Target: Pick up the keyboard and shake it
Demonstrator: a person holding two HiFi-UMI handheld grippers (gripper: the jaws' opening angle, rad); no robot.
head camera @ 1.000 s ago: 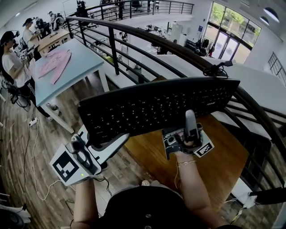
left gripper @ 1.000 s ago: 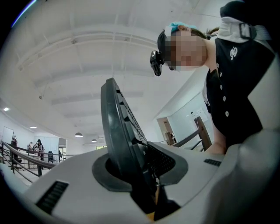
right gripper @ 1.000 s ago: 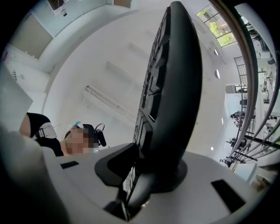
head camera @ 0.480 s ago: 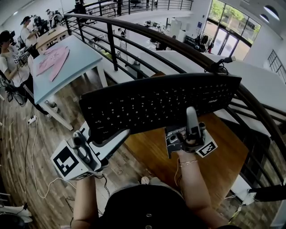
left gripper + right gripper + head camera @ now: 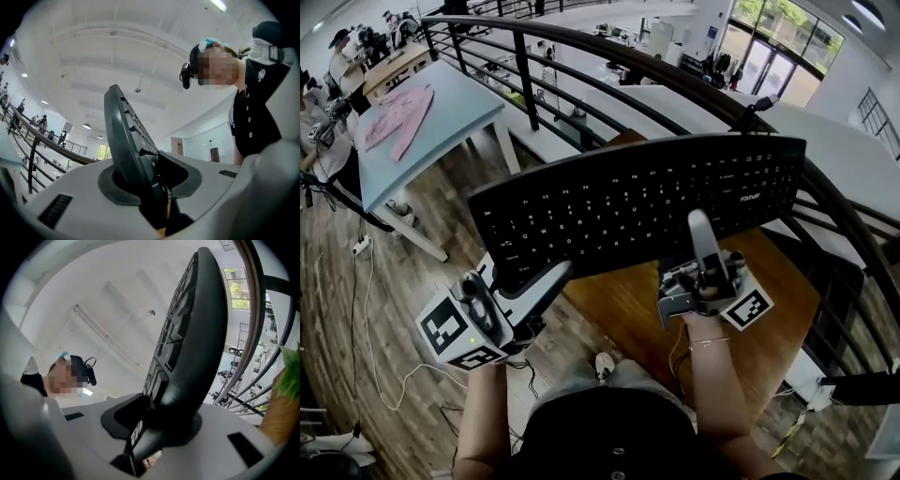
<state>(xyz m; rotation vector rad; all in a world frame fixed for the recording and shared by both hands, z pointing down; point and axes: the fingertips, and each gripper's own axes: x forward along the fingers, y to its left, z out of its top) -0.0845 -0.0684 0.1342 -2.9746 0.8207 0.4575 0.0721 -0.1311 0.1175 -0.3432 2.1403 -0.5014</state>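
Brown wood of the counter lies below, and the black keyboard is up in the air above it, keys tilted towards the person, clear of the surface. It looks like a long, stiff, fairly light plastic slab, so it should shake as one piece without flexing, but its smooth edge seems slick and the keys could catch or pop if squeezed hard. The left gripper grips the near edge towards the left end, its fingers pinched narrowly onto the thin rim. The right gripper takes the near edge right of the middle, one finger lying up over the bottom key rows. Its fingers have just been opening a little, yet the keyboard sits between them with the pads against it. Two holds set well apart along the near edge suit it best.
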